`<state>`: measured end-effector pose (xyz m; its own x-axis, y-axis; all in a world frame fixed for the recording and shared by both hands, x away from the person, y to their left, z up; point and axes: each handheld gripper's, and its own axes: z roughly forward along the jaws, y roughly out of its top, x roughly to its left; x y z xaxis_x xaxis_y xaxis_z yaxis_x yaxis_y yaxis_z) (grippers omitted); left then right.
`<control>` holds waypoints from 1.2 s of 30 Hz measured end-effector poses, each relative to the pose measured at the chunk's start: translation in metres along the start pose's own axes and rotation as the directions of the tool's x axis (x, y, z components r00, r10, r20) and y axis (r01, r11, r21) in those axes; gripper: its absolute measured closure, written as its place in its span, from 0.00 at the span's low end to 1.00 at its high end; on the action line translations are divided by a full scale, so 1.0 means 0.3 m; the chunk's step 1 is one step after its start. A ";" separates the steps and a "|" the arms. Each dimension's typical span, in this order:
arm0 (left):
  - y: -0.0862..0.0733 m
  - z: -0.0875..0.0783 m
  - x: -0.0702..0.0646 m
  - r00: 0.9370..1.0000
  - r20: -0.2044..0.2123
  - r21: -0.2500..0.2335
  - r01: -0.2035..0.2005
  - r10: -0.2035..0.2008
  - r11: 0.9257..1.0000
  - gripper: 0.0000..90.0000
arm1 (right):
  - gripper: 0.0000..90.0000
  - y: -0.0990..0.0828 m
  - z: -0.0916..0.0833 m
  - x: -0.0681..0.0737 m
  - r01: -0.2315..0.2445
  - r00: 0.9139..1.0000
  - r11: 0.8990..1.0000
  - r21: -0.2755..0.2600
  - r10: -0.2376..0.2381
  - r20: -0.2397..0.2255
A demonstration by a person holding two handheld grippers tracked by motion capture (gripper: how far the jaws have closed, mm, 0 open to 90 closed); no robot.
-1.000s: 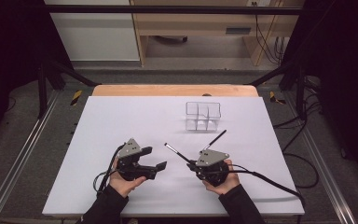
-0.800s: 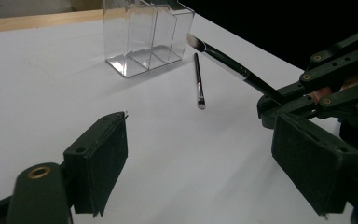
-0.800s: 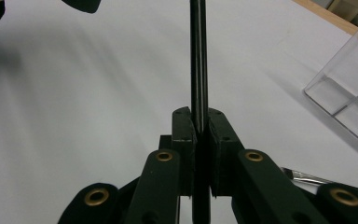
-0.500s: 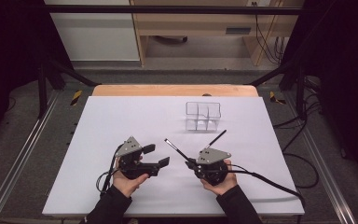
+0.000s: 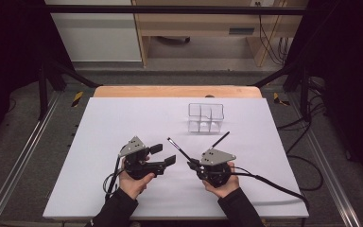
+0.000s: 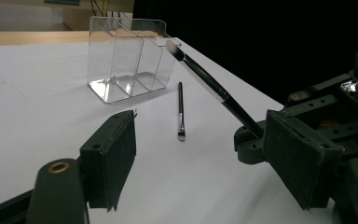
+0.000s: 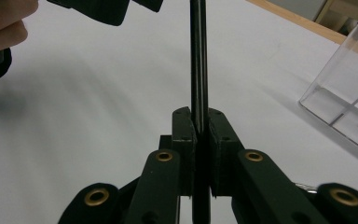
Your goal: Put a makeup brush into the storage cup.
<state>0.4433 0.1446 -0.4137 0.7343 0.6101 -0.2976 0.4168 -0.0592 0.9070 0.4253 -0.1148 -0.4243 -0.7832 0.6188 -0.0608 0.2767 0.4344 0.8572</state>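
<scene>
My right gripper (image 5: 193, 163) is shut on the handle of a black makeup brush (image 5: 179, 150), whose bristle end points up and to the left. In the right gripper view the pads clamp the brush (image 7: 196, 56) upright. My left gripper (image 5: 163, 154) is open just left of that brush. Its jaws have just been closing, and nothing is between them. In the left gripper view the held brush (image 6: 205, 79) slants across ahead of the jaws. A second brush (image 5: 220, 139) lies flat on the white table, in front of a clear divided organizer (image 5: 206, 117).
The white table top (image 5: 123, 118) ends at a wooden strip along the far edge. Cables trail from both grippers toward the near edge. Metal frame rails run down both sides of the table.
The left gripper's jaws have narrowed slightly and it has edged a little toward the held brush. The right gripper and its brush have stayed put.
</scene>
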 end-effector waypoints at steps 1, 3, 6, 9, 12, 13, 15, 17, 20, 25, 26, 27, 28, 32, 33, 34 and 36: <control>0.001 0.001 0.000 1.000 0.004 -0.003 0.004 -0.004 1.000 0.29 | 0.93 0.000 0.000 0.000 -0.001 1.000 1.000 -0.004 0.001 0.004; 0.003 0.002 -0.001 1.000 0.003 -0.009 0.009 -0.009 1.000 0.30 | 0.93 0.001 0.000 0.000 -0.005 1.000 1.000 -0.009 0.005 0.002; 0.005 0.003 -0.003 1.000 0.010 -0.016 0.020 -0.020 1.000 0.31 | 0.93 0.002 0.000 0.000 -0.013 1.000 1.000 -0.018 0.013 0.003; 0.007 0.006 -0.007 0.999 0.019 -0.027 0.032 -0.031 0.999 0.33 | 0.93 0.003 0.000 0.001 -0.020 1.000 1.000 -0.024 0.020 0.005; 0.009 0.012 -0.010 0.998 0.030 -0.041 0.048 -0.047 0.998 0.35 | 0.93 0.003 0.002 0.001 -0.027 1.000 0.999 -0.033 0.027 0.007; 0.009 0.014 -0.012 0.998 0.032 -0.048 0.053 -0.052 0.997 0.36 | 0.93 0.003 0.002 0.002 -0.029 1.000 0.999 -0.037 0.030 0.008; 0.009 0.019 -0.016 0.997 0.038 -0.063 0.063 -0.061 0.996 0.37 | 0.93 0.004 0.002 0.002 -0.035 0.999 0.998 -0.045 0.036 0.008; 0.007 0.026 -0.022 0.997 0.037 -0.074 0.066 -0.063 0.995 0.38 | 0.93 0.004 0.002 0.003 -0.041 0.999 0.998 -0.050 0.041 0.010; 0.003 0.037 -0.030 0.997 0.042 -0.084 0.073 -0.070 0.994 0.39 | 0.93 0.003 0.003 0.005 -0.046 0.999 0.997 -0.059 0.046 0.009; -0.002 0.053 -0.036 0.995 0.052 -0.099 0.093 -0.088 0.991 0.41 | 0.93 0.003 0.006 0.007 -0.057 0.998 0.996 -0.071 0.057 0.003; -0.002 0.056 -0.037 0.994 0.053 -0.102 0.098 -0.093 0.990 0.42 | 0.93 0.003 0.006 0.007 -0.058 0.998 0.996 -0.072 0.059 0.003; -0.003 0.058 -0.037 0.994 0.054 -0.104 0.104 -0.099 0.989 0.42 | 0.93 0.003 0.006 0.008 -0.059 0.998 0.996 -0.074 0.060 0.004; -0.004 0.061 -0.037 0.993 0.054 -0.108 0.110 -0.105 0.988 0.43 | 0.93 0.003 0.006 0.008 -0.060 0.998 0.995 -0.076 0.060 0.004; -0.003 0.066 -0.037 0.990 0.061 -0.125 0.137 -0.130 0.983 0.47 | 0.93 0.002 0.009 0.010 -0.064 0.998 0.995 -0.079 0.064 -0.001; -0.003 0.067 -0.037 0.989 0.062 -0.127 0.143 -0.136 0.982 0.49 | 0.93 0.001 0.009 0.010 -0.064 0.998 0.995 -0.081 0.064 0.000; -0.003 0.068 -0.037 0.988 0.062 -0.128 0.148 -0.141 0.981 0.50 | 0.93 0.001 0.009 0.011 -0.066 0.998 0.994 -0.082 0.066 0.000; -0.005 0.070 -0.038 0.987 0.066 -0.129 0.156 -0.148 0.979 0.52 | 0.93 0.002 0.010 0.012 -0.069 0.998 0.994 -0.086 0.070 0.000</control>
<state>0.4457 0.1211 -0.4179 0.6981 0.5587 -0.4478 0.4533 0.1393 0.8804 0.4243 -0.1106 -0.4256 -0.7621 0.6475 -0.0008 0.2814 0.3323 0.9002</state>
